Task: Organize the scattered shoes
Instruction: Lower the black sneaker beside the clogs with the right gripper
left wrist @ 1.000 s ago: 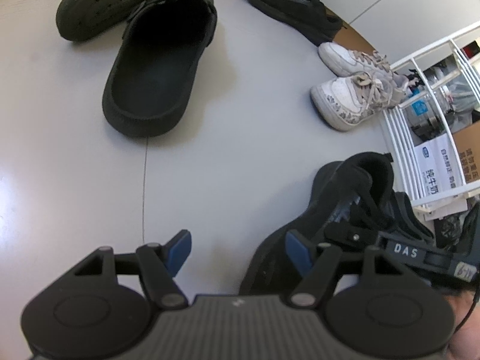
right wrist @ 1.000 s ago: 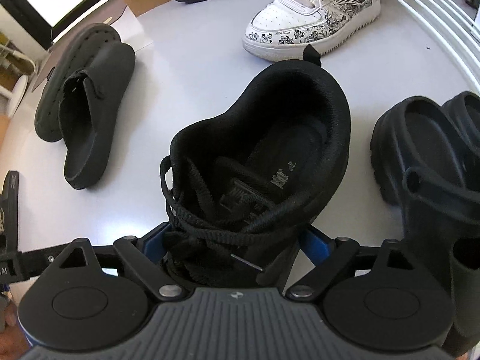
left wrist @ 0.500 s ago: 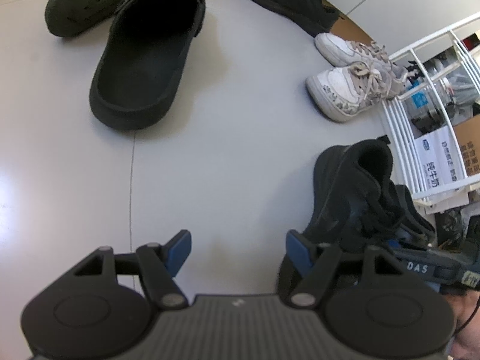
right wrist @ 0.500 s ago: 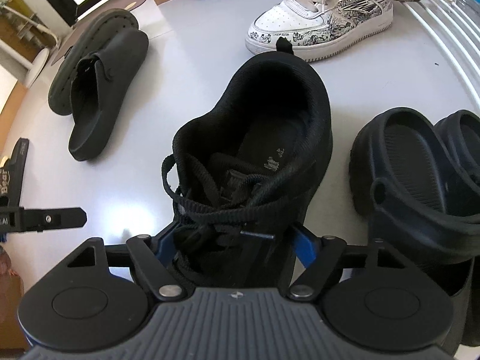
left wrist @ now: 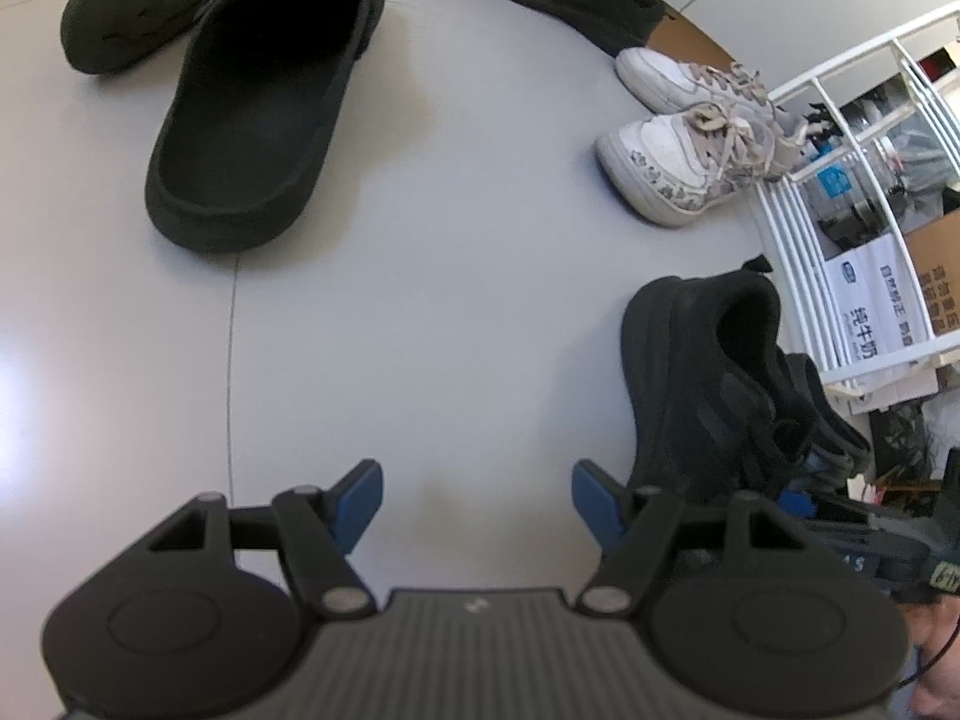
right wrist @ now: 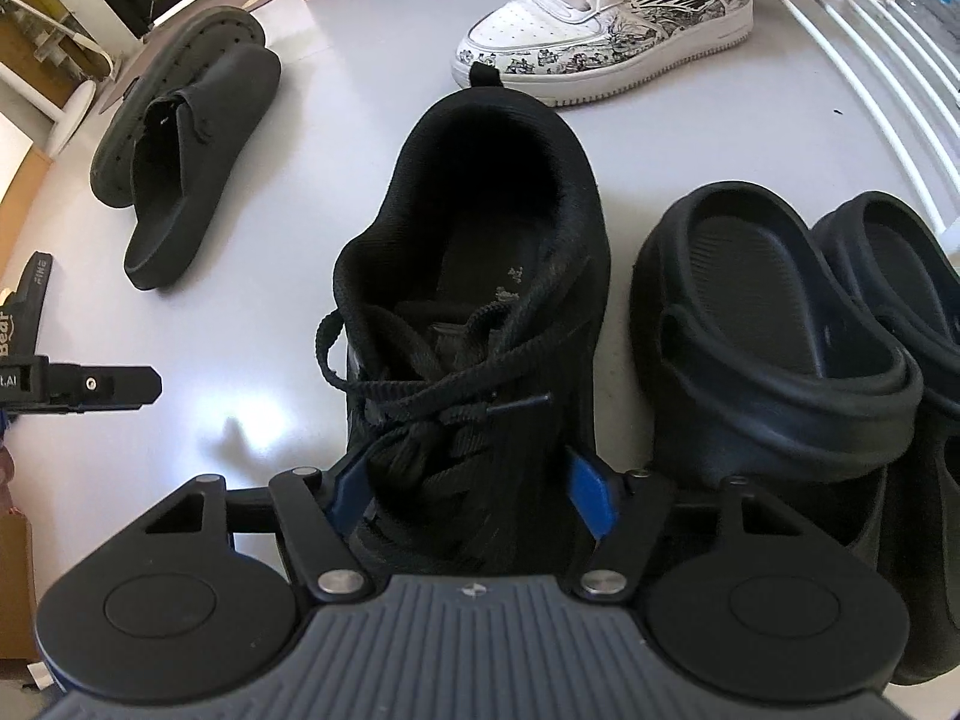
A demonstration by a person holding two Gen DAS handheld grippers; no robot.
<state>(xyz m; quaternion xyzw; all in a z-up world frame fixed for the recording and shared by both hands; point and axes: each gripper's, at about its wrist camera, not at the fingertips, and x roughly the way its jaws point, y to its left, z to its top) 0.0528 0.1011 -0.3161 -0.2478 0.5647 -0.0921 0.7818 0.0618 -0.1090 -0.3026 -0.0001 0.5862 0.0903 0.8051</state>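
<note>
Black laced sneaker (right wrist: 480,300) stood upright beside dark clogs (right wrist: 780,324); white printed sneakers (right wrist: 606,30) lay beyond, black slippers (right wrist: 186,138) well apart.

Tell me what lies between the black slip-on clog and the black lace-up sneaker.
Nothing: in the left wrist view, only bare grey floor separates the black slip-on clog from the black lace-up sneaker.

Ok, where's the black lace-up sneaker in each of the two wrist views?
Left wrist: black lace-up sneaker at right edge, beside the white rack.
Right wrist: centre, toe between the closing right gripper fingers.
Shared landmark: white printed sneaker.
</note>
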